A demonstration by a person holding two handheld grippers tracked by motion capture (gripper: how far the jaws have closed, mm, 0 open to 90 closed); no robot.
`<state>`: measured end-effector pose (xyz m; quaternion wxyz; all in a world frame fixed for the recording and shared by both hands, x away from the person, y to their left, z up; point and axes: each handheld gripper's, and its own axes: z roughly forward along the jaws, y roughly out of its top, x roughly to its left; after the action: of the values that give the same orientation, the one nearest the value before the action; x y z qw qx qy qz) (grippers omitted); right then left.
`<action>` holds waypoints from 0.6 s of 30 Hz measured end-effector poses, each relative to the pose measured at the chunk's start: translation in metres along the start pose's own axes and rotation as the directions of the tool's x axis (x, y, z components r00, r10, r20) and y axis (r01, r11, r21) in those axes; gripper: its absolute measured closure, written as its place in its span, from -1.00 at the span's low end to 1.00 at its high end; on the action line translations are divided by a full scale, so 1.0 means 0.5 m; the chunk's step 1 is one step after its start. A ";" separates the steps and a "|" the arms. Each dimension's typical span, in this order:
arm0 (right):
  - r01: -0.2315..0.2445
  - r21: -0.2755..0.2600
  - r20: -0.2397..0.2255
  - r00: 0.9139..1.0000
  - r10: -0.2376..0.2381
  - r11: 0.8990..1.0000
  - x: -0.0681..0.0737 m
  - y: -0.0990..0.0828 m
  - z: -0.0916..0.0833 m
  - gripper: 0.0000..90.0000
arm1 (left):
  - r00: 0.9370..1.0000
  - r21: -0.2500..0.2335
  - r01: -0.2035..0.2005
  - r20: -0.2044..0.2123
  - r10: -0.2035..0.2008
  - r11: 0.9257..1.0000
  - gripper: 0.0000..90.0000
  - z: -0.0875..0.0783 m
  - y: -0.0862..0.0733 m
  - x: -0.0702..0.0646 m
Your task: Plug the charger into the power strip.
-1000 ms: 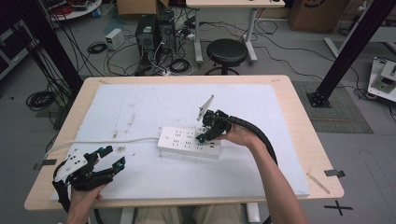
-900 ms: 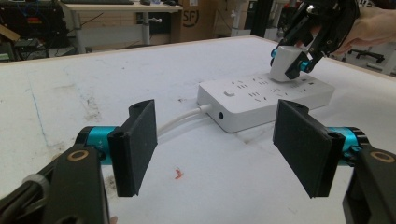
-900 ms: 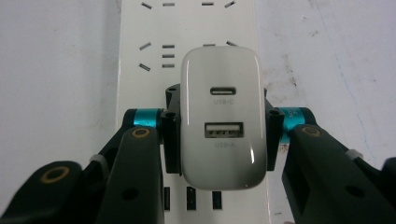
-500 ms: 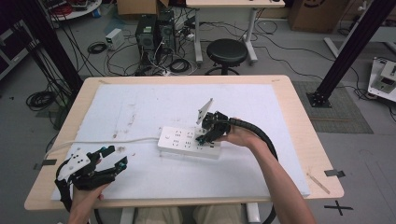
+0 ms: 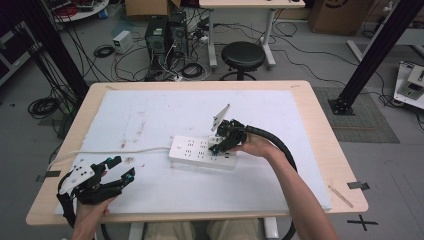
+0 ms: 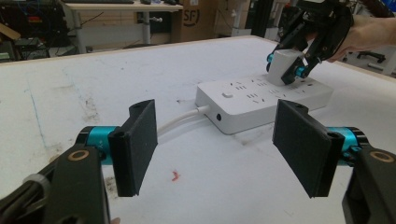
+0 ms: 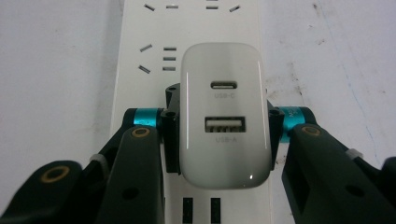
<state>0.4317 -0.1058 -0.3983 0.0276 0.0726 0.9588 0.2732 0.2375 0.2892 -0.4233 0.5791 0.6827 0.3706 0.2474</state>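
My right gripper [image 7: 223,135] is clamped on a white USB charger [image 7: 226,116], both pads pressing its sides, holding it on the white power strip [image 5: 200,151] at mid-table. The strip's cord [image 5: 115,151] runs off toward nine o'clock. My left gripper [image 5: 120,171] rests at seven o'clock, jaws apart and holding nothing.

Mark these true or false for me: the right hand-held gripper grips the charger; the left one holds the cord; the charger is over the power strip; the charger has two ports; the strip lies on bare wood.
1. The right hand-held gripper grips the charger. True.
2. The left hand-held gripper holds the cord. False: it is open and holds nothing.
3. The charger is over the power strip. True.
4. The charger has two ports. True.
5. The strip lies on bare wood. False: it lies on a white mat.
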 end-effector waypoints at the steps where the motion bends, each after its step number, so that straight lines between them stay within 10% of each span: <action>1: 0.000 0.000 0.000 1.000 0.000 1.000 0.000 0.000 0.000 0.42 | 1.000 0.000 0.000 0.000 0.000 1.000 -0.32 0.000 0.000 0.000; 18: -0.017 0.001 0.018 1.000 0.017 1.000 0.004 0.003 -0.001 0.40 | 1.000 -0.015 -0.004 -0.008 0.003 1.000 -0.32 -0.010 0.004 0.008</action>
<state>0.4297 -0.1045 -0.3973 0.0341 0.0831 0.9581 0.2720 0.2367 0.2953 -0.4207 0.5822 0.6780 0.3700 0.2540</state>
